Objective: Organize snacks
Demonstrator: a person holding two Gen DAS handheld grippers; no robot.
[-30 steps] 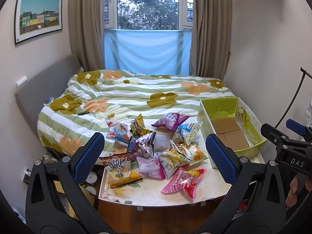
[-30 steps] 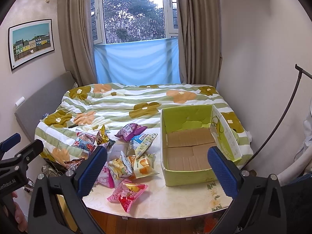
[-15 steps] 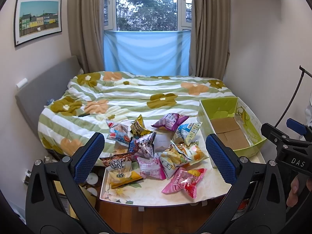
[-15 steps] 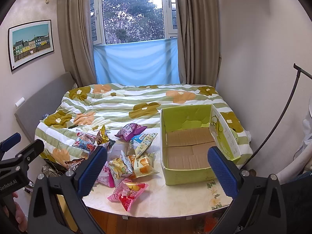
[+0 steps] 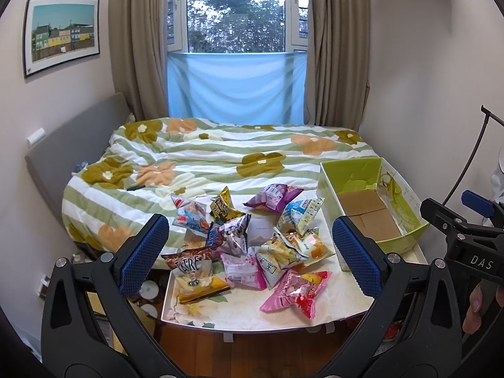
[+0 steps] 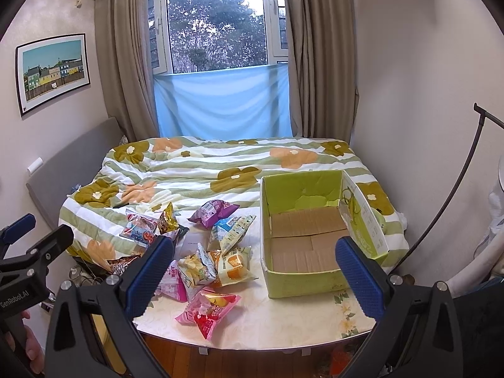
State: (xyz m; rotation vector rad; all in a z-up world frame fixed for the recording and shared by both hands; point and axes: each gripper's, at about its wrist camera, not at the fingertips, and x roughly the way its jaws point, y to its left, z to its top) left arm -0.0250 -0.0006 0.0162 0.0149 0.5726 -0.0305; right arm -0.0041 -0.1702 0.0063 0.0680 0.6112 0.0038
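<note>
Green box (image 6: 302, 286), brown cardboard floor; pink snack bag (image 5: 297, 289); purple bag (image 5: 272, 197); green-striped floral duvet (image 5: 220, 157).

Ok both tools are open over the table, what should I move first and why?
Probably lower the right tool onto the pink snack bag. It lies nearest the table edge, apart from the pile, and the green box beside it has nothing in it, with its cardboard floor bare.

Both the left gripper (image 5: 250, 256) and the right gripper (image 6: 253, 275) are held level, jaws spread wide, gripping nothing.
</note>
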